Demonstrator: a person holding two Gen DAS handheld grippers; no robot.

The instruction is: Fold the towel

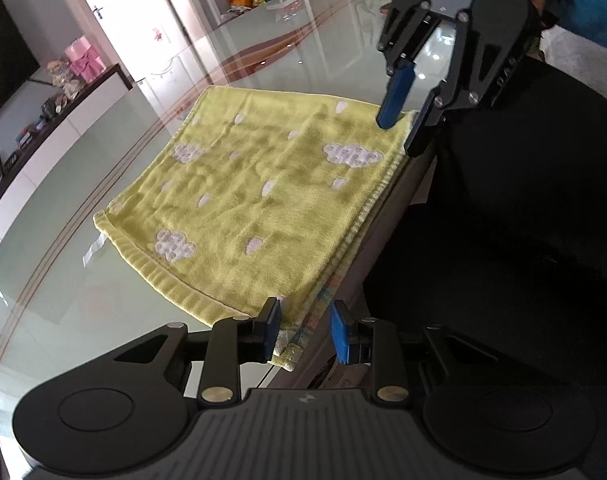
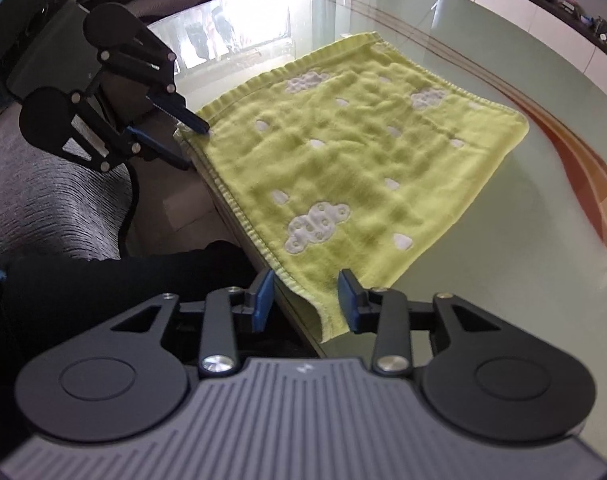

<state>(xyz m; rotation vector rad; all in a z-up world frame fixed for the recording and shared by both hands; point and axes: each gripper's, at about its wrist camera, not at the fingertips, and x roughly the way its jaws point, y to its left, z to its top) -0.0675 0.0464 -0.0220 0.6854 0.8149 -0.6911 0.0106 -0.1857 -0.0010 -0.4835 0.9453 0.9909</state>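
We have the yellow-green terry towel w/ white clouds [image 1: 255, 184] already doubled, lying at the near edge of the glass-topped table [image 1: 83, 184], layered hem slightly overhanging. Left gripper [image 1: 305, 332] & right gripper [image 2: 305, 300] each straddle a near corner, jaws spread, pads not pressing. Next, we judge: pinch both corners, carry them across; lots of bare glass beyond

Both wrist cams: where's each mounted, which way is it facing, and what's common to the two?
Left wrist: sits on the left gripper, looking down its open fingers along the towel on the glass table; the right gripper shows at the far corner.
Right wrist: sits on the right gripper, looking down the same edge the opposite way; the left gripper shows far.
Shared: towel, table, both grippers.
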